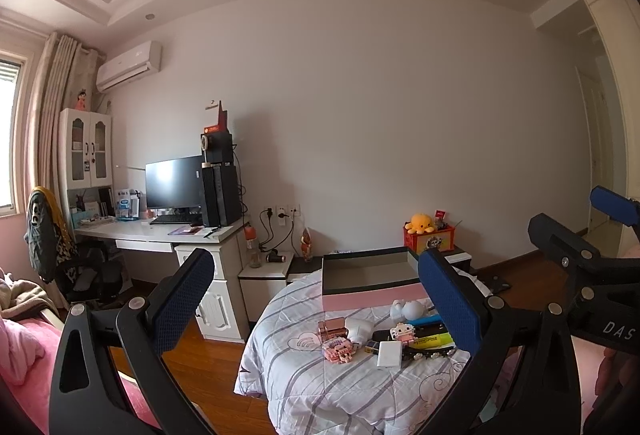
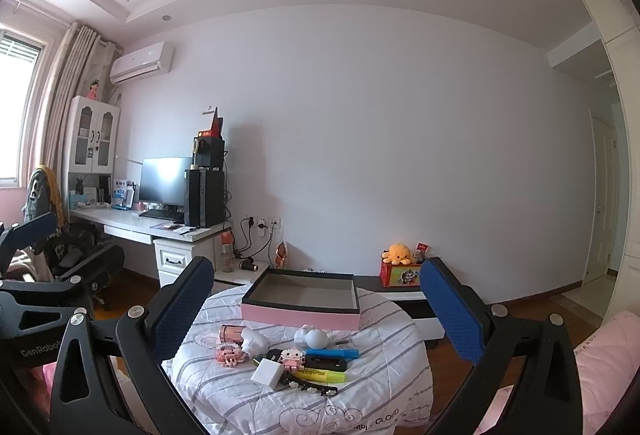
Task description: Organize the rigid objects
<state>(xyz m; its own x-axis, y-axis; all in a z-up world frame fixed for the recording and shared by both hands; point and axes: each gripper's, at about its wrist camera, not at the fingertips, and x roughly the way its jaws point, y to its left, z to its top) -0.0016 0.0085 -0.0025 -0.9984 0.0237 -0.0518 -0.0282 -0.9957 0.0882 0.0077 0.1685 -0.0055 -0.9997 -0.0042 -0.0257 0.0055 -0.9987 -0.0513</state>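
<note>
Both grippers, left [image 1: 316, 299] and right [image 2: 316, 307], hover wide open and empty, well short of the clutter. The small items [image 2: 288, 355] lie heaped just before the pink box [image 2: 300, 317] on the soft quilt [image 2: 224, 395]. Risk: crowded pieces shift or tumble when one is pinched.

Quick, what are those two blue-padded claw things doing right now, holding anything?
Left gripper: open, fingers spread wide, holding nothing.
Right gripper: open, fingers spread wide, holding nothing.
</note>
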